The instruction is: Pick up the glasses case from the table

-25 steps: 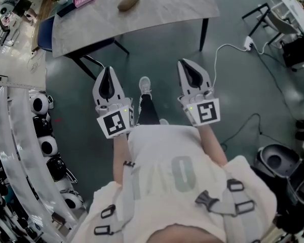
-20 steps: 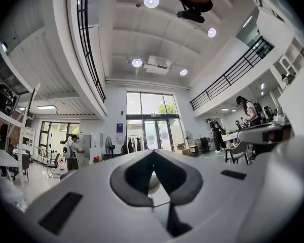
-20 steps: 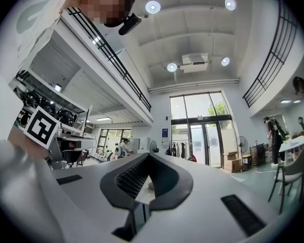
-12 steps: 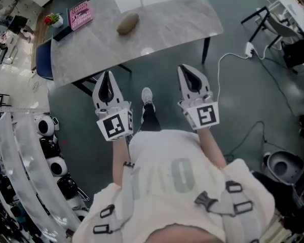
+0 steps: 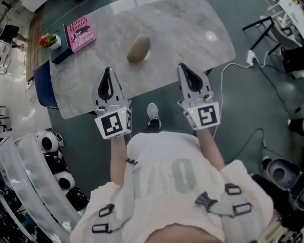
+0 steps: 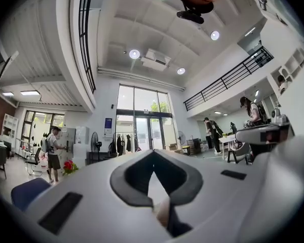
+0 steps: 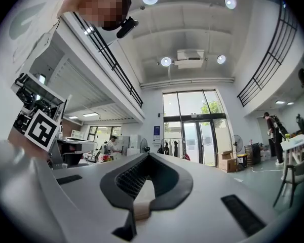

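Observation:
A brown oval glasses case lies on the grey marble table in the head view, near the table's middle. My left gripper hangs over the table's near edge, a little nearer than the case and to its left, jaws together with nothing in them. My right gripper is level with it on the right, also shut and empty. Both gripper views look level across the room, and the case does not show in them. The left gripper and the right gripper show their jaws closed to a point.
A pink book and a small pot of red flowers sit at the table's left end, with a blue chair beside it. A white cable with a power strip runs over the floor at right. White round machines line the left.
Both grippers and the person have advanced toward the table. The table and case have slid down the head view, and the gripper tips now reach over its near edge.

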`<action>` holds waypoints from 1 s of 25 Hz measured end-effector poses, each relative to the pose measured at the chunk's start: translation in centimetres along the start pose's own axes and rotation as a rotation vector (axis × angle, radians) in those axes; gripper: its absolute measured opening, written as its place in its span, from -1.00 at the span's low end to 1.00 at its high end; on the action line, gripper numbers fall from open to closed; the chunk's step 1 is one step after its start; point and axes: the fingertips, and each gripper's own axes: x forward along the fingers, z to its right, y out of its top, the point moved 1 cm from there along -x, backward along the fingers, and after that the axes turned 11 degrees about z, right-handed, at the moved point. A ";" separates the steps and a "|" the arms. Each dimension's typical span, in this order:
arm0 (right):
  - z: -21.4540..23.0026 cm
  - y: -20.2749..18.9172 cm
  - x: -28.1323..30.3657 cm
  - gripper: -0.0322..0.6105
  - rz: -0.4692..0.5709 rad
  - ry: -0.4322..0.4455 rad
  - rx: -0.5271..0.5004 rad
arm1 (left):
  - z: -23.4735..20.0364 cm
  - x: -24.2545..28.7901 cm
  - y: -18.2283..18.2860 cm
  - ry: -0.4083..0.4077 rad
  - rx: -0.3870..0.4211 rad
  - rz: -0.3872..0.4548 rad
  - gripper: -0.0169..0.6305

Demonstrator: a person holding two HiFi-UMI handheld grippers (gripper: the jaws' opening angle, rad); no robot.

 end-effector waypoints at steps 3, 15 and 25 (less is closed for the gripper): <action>-0.1 -1.0 3.7 -0.89 -0.008 0.013 -0.009 | -2.5 2.7 -1.1 0.009 0.001 -0.009 -0.94; -2.2 -5.8 12.7 -0.89 -0.098 0.092 -0.022 | -8.0 7.8 -5.4 0.057 -0.070 -0.069 -0.94; -1.5 -7.0 14.5 -0.89 -0.142 0.108 -0.034 | -10.4 7.9 -6.4 0.146 -0.073 -0.086 -0.94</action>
